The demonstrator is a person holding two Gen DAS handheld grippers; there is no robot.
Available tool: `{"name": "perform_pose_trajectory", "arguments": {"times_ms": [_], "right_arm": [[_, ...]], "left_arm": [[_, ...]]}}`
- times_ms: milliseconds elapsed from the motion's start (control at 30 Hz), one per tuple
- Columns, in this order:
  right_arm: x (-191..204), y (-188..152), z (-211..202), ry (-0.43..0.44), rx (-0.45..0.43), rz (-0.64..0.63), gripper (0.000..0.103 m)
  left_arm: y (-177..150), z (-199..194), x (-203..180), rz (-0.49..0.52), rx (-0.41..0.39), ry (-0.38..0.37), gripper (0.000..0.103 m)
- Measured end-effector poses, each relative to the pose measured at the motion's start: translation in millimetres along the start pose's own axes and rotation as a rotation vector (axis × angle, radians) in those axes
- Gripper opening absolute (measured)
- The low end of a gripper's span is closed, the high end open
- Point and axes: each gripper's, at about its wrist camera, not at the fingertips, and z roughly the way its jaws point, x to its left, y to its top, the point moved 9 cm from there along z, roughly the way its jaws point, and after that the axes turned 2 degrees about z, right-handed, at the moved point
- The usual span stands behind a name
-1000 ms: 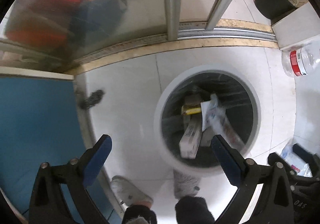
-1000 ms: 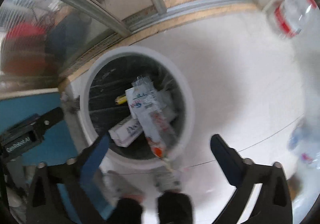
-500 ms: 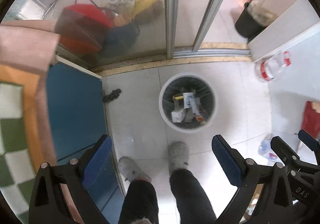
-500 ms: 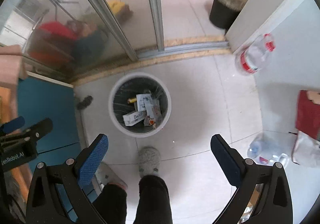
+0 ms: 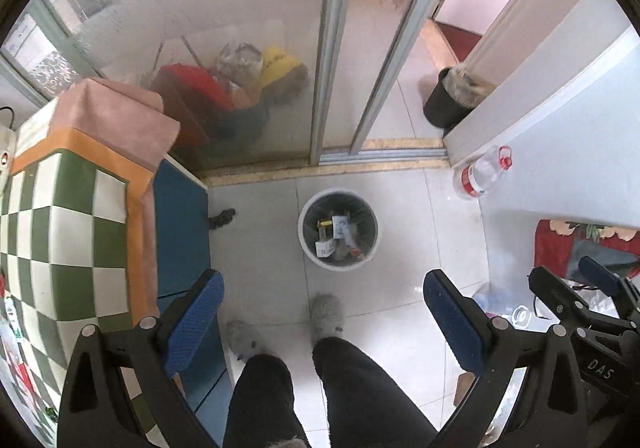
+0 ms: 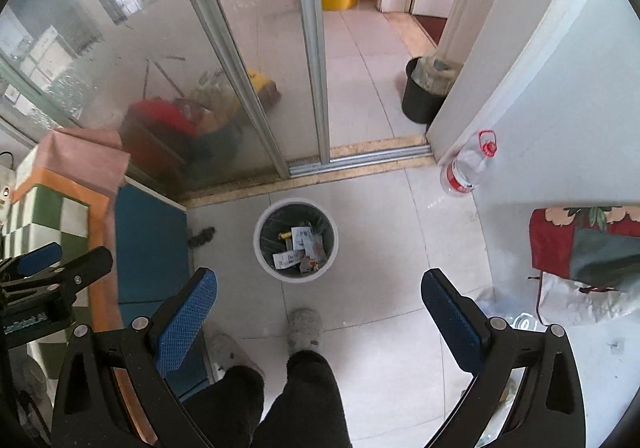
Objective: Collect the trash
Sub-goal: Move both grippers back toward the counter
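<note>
We stand over a tiled floor point(image 5: 400, 207) with both grippers held high and looking down. Our left gripper point(image 5: 320, 312) is spread wide with nothing between its blue pads, and our right gripper point(image 6: 318, 308) is just as wide and just as empty. Below them we see our own dark trouser legs and two grey fuzzy slippers point(image 6: 304, 328).

To our left a blue cabinet point(image 5: 180, 232) stands against the floor's edge, with a green-and-white checked cloth point(image 5: 60, 232) draped over its top. A small dark clump point(image 5: 222, 217) lies on the tiles beside the cabinet. Ahead, a sliding glass door point(image 6: 240, 87) closes off most of the way, and a black pot point(image 6: 422, 95) sits past its open side. A clear plastic bottle point(image 6: 466, 163) with a red cap leans by the white wall on the right.

The white bin point(image 5: 308, 248) stands on the floor just ahead of our slippers, well below both grippers. In it lie the collected trash point(image 6: 298, 248): small white cartons, a yellow item and crumpled wrappers.
</note>
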Motion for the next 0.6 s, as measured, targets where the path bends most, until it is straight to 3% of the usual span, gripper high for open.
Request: {"name": "perform_pose_trajectory", "arguments": {"times_ms": [100,200,300,400,500,600], "right_arm": [[13.0,-1.3,-20.9,0.049,-0.011,0.012,0.103],[35.6,0.7,-38.5,0.121,-0.032,0.019,0.103],[72.7,7.2,-53.4,0.164,-0.046,-0.005,0.103],[132.2,11.5,-62.7,0.217,-0.037,-0.081,0.103],[208.1,10.7,-70.3,0.272,-0.03,-0.197,0.103],[289.7,-0.8,-73.5,0.329,-0.001,-0.304,0.103]], "left_arm": [[8.4,-23.7,12.1,-0.012,-0.053,0.011,0.102],[21.7,-60.5,38.2,-0.029,-0.156,0.086,0.102],[31.3,-91.4,84.0,-0.104,-0.242,0.124,0.102],[27.8,-119.7,155.5,-0.223,-0.306,0.178,0.102],[7.5,-132.2,228.2,-0.336,-0.305,0.223,0.103],[-44.6,-143.1,318.4,-0.484,-0.268,0.331,0.103]]}}
